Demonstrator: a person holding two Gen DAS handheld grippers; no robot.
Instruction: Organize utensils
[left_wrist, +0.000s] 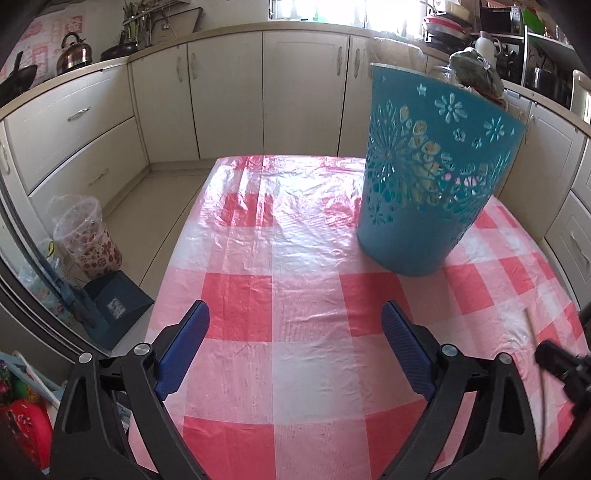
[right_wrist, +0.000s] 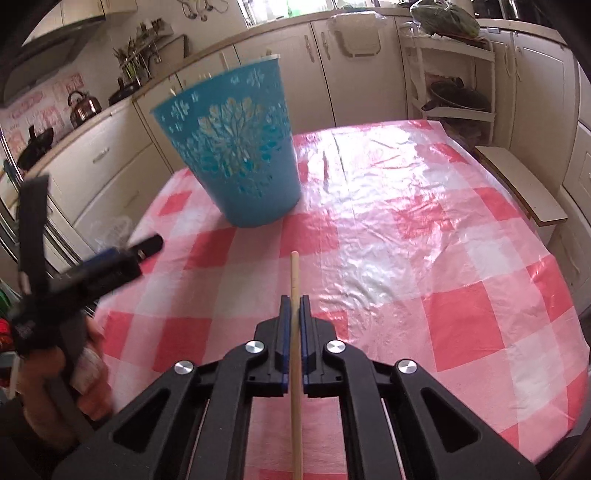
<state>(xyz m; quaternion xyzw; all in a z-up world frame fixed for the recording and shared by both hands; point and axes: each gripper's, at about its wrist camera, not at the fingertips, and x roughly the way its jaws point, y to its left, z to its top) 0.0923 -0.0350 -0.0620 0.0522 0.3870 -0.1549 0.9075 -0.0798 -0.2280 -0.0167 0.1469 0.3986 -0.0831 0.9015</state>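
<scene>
Over the near edge of the table (right_wrist: 461, 258), the right gripper (right_wrist: 294, 306) has its blue pads clamped tight on a single wooden chopstick (right_wrist: 294, 273); the stick runs straight forward between the fingers, its tip poking out past them above the red-and-white checked cloth, its other end running back under the gripper body; off to the left of that view the left gripper (right_wrist: 122, 254) comes in blurred, a hand wrapped round its handle. From the left wrist view, the left gripper (left_wrist: 295, 343) stands spread wide with nothing between its pads; bare cloth lies beneath and ahead of it. The teal basket (left_wrist: 424, 206) stands upright toward the far side of the table (left_wrist: 258, 240), pale sticks showing through its cut-out wall and above its rim in the right wrist view; a broad stretch of wrinkled, shiny cloth lies between basket and both grippers; the table's left edge drops to the floor, where a lined bin (left_wrist: 86, 236) stands; cream cabinets (left_wrist: 229, 96) ring the room beyond.
</scene>
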